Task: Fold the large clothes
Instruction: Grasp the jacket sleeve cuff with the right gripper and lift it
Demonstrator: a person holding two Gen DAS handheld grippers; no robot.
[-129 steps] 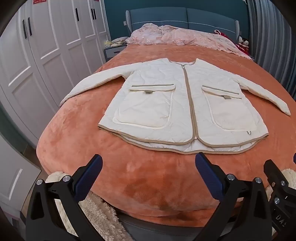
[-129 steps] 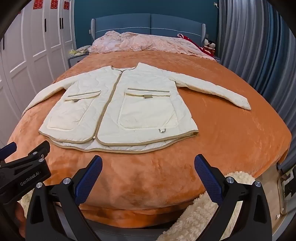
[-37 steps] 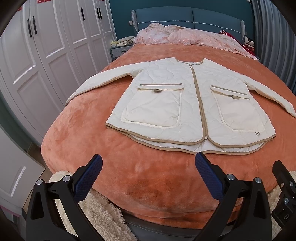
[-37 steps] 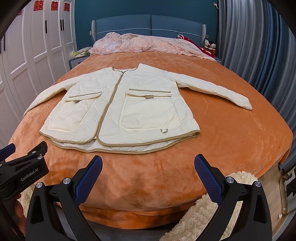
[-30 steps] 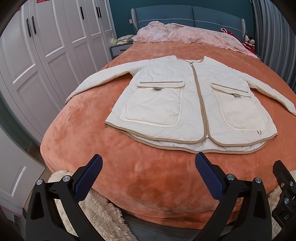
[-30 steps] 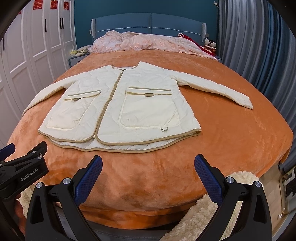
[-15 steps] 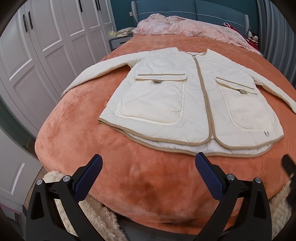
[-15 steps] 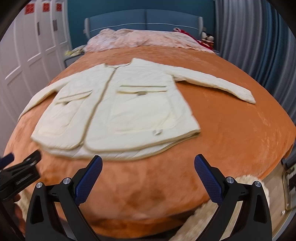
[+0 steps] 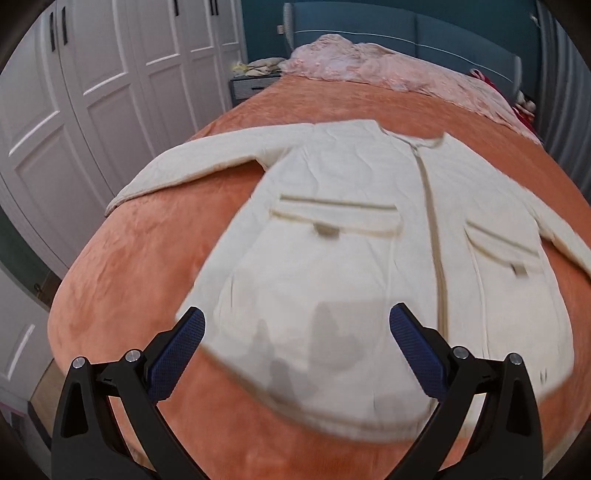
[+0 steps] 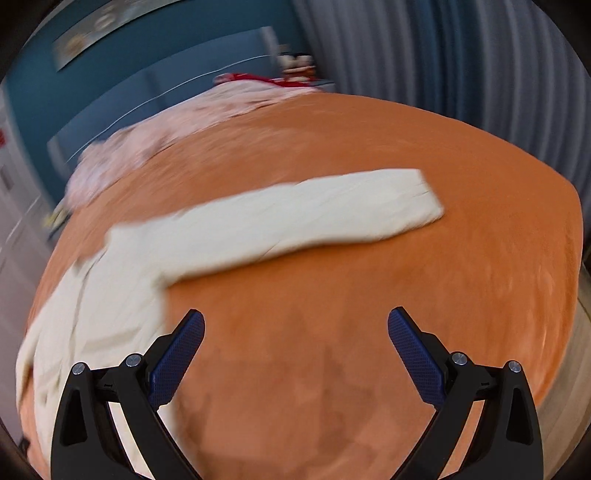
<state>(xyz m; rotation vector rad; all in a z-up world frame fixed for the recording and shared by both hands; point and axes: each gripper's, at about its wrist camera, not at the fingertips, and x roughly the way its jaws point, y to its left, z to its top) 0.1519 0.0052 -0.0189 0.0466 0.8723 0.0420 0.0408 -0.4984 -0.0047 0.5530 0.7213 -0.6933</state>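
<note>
A cream quilted jacket (image 9: pixel 351 236) with tan trim and two front pockets lies flat, front up, on the orange bed (image 9: pixel 140 266), sleeves spread. My left gripper (image 9: pixel 295 332) is open and empty, hovering over the jacket's lower left hem. In the right wrist view the jacket's right sleeve (image 10: pixel 295 218) stretches across the bed. My right gripper (image 10: pixel 295 332) is open and empty above bare blanket (image 10: pixel 369 314), just short of the sleeve and beside the jacket's side edge. Both views are motion blurred.
White wardrobe doors (image 9: pixel 92 92) stand left of the bed. A pink bedspread (image 9: pixel 388 66) is bunched at the blue headboard (image 9: pixel 406 26). Grey curtains (image 10: pixel 461 55) hang on the right. A nightstand (image 9: pixel 251 83) sits at the far left corner.
Both grippers have moved forward over the bed. The left is now above the jacket's hem. The right has swung to the right, toward the right sleeve. Both stay open.
</note>
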